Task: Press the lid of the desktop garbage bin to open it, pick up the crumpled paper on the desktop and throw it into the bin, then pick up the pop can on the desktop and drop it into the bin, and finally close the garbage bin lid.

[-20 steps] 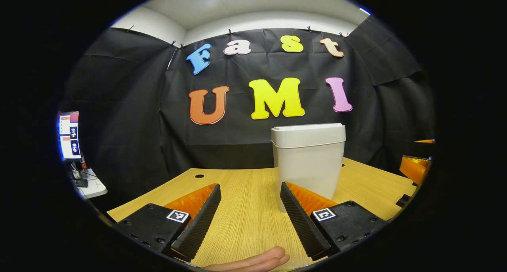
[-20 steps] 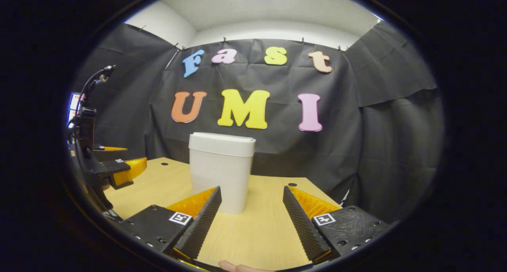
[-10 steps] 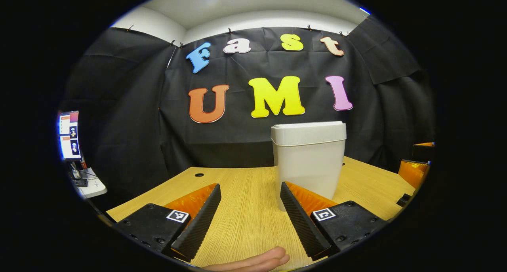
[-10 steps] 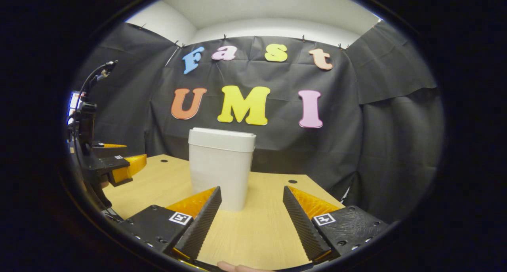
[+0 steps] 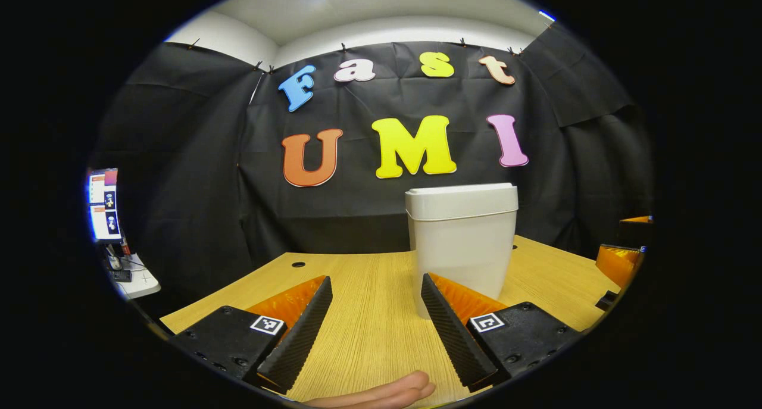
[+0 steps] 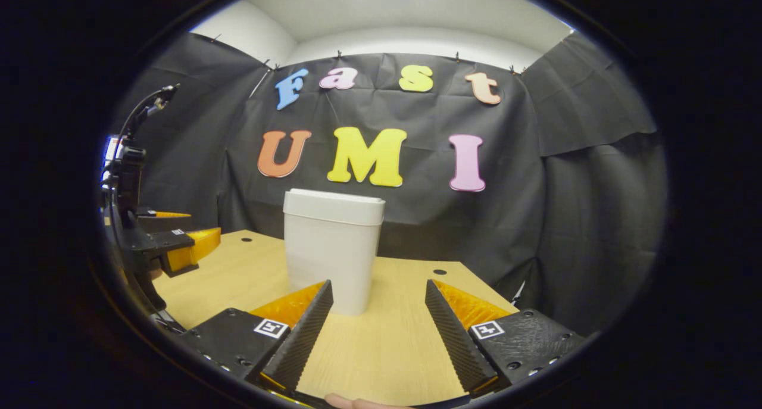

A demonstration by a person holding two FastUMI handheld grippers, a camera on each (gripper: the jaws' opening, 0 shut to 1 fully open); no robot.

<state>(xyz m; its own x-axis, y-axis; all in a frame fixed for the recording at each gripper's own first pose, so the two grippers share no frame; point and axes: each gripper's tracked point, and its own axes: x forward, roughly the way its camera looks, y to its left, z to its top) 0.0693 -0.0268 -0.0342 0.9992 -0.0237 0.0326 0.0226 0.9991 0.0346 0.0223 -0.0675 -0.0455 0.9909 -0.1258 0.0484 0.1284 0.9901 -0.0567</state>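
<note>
Judging from the left gripper view, nothing of the task looks done: the bin [image 5: 461, 242] stands right of centre on the wooden desk [image 5: 363, 302] with its lid [image 5: 461, 199] flat and closed, so pressing it open, both drops and the closing are all left. The left gripper [image 5: 376, 314] sits at the bottom of the frame with its fingers spread wide and nothing between them, and a fingertip [image 5: 411, 386] shows at the lower edge. The bin is a pale, smooth, rounded box, upright, with a slightly wider lid. In the right gripper view, the bin [image 6: 332, 251] stands a little left of centre, lid [image 6: 333, 206] down, and the right gripper [image 6: 378, 317] at the bottom is likewise wide and empty. At the left edge the left gripper [image 6: 178, 245] hangs above the desk [image 6: 387, 343], well apart from the bin.
</note>
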